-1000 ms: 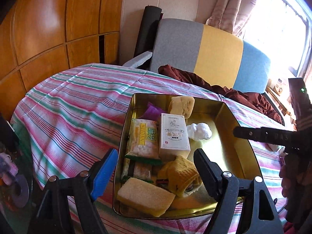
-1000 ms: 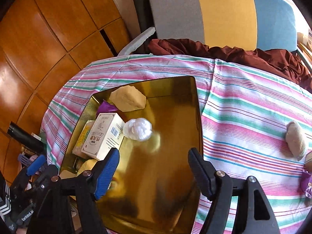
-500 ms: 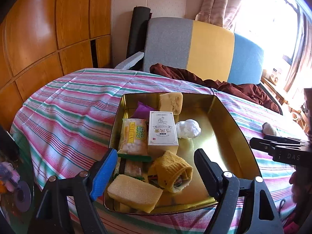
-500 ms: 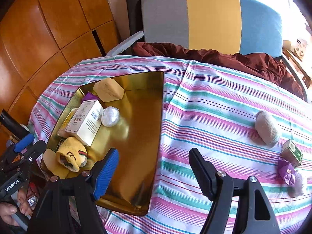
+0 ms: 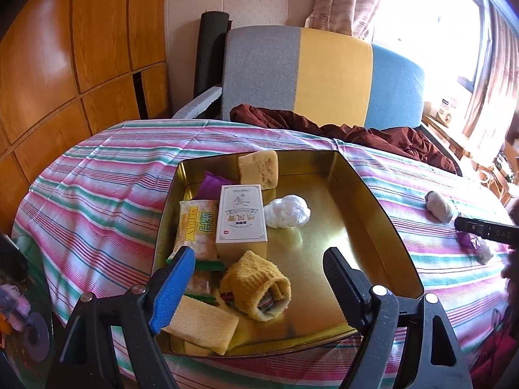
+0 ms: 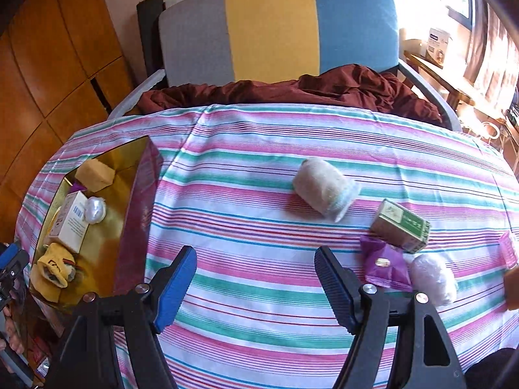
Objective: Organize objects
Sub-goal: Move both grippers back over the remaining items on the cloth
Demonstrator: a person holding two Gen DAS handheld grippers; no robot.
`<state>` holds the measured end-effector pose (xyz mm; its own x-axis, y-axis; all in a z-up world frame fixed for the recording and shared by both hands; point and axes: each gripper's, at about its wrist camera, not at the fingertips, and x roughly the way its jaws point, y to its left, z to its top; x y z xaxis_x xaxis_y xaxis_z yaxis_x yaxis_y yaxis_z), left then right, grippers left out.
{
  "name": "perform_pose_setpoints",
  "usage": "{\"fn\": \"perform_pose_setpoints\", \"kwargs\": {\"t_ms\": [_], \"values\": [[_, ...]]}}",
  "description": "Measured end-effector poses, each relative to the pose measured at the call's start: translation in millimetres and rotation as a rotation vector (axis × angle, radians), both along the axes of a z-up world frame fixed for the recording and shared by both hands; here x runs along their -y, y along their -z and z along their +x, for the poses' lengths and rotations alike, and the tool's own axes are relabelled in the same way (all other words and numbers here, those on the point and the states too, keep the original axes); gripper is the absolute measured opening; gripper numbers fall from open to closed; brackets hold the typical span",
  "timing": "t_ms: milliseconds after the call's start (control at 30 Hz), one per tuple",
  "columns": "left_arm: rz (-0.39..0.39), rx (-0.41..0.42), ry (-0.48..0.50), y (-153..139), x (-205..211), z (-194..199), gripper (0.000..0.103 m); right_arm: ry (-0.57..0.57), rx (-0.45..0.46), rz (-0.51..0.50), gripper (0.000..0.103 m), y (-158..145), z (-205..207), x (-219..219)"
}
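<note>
We hold the left gripper point(image 5: 256, 278) open and empty over the gold tin point(image 5: 382, 227), the right gripper point(image 6: 254, 277) open above the tablecloth point(image 6: 246, 227), apparently to fetch the rolled sock point(image 6: 324, 188).

A table under a pink, green and white striped cloth point(image 6: 259, 149) carries everything. Left of the right gripper's jaws a gold tin tray point(image 5: 366, 194) rests on the cloth, seen in the left wrist view ahead of and between that gripper's jaws. Ahead of the right jaws, slightly right, lies a rolled beige sock point(image 6: 324, 188); further right, beside the right-hand jaw, a green-and-tan box point(image 6: 400, 225), a purple packet point(image 6: 384, 265) and a white plastic-wrapped bundle point(image 6: 433, 278) cluster close together.
</note>
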<state>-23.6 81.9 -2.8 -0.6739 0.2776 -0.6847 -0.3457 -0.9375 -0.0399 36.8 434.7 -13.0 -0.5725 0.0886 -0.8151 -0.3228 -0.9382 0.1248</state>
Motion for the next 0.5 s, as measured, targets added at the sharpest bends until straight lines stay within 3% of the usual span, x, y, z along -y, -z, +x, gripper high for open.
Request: {"fn": "perform_pose_setpoints", "kwargs": {"t_ms": [133, 333, 433, 500], "values": [[-0.007, -0.005, 0.03, -0.8, -10.5, 0.3, 0.083, 0.074, -0.004, -0.003, 0.083, -3.9, 9.3, -33.5], [-0.012, -0.015, 0.088, -4.4, -30.5, 5.0, 0.084, 0.234, -0.007, 0.019, 0.084, -4.3, 23.1, -93.4], [-0.008, -0.013, 0.117, -6.4, -41.9, 7.6, 0.086, 0.37, -0.035, -0.023, 0.084, 3.3, 40.2, -126.8], [-0.01, -0.011, 0.142, -6.8, -51.2, 9.5, 0.086, 0.485, -0.062, -0.106, 0.084, 10.3, 56.5, -148.6]]}}
